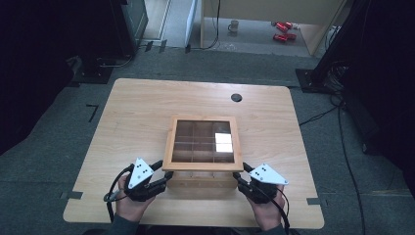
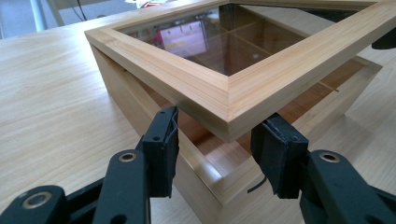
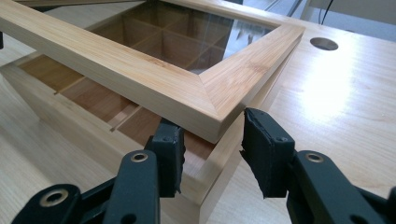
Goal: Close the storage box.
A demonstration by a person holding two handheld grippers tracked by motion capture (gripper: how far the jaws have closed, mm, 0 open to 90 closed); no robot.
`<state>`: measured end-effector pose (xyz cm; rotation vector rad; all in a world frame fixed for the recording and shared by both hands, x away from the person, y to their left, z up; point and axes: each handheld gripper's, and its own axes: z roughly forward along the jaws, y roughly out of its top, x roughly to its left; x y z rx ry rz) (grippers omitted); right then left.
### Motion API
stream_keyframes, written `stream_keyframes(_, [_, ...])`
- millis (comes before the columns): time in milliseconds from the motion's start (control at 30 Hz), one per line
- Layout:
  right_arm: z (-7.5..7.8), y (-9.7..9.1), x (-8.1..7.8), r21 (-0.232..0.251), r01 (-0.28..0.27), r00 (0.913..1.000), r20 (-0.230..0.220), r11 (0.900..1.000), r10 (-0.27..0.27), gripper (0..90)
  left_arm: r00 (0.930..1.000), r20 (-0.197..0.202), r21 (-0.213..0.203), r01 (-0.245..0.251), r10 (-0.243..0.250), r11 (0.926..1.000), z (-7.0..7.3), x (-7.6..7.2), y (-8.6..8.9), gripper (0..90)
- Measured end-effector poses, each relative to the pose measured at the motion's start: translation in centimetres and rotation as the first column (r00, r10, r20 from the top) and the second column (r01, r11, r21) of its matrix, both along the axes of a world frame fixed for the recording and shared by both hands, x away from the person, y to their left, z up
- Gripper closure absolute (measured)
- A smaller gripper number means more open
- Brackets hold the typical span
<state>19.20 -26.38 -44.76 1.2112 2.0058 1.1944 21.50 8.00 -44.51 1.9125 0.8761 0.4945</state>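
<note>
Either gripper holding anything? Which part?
Both straddle the raised glass lid's front corners: left gripper, right gripper. Whether the fingers actually clamp cannot be told.

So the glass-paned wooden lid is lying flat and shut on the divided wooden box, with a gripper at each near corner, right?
Not shut. The glass-paned wooden lid is raised at its near edge, leaving a gap above the divided wooden box, as both gripper views show. The left gripper and right gripper are indeed at its near corners.

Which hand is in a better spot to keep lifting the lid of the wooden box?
Probably neither: it looks even. The left gripper and the right gripper each sit at a near corner of the raised lid, jaws around it.
</note>
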Motion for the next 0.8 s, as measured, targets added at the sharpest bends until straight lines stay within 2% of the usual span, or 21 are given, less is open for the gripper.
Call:
stream_keyframes(367, [-0.8,0.0,-0.3,-0.003,-0.003,0.9999,-0.015,1.0,0.003,58.8,0.9999,0.005,0.005,-0.014,0.014,0.9999,-1.0,-0.4,-0.1,51.5])
stream_keyframes(800, [-1.7,-0.1,-0.3,-0.009,-0.004,0.9996,-0.029,1.0,0.004,55.4,0.9997,-0.008,0.011,-0.025,0.025,0.9996,-1.8,-0.5,-0.1,49.0])
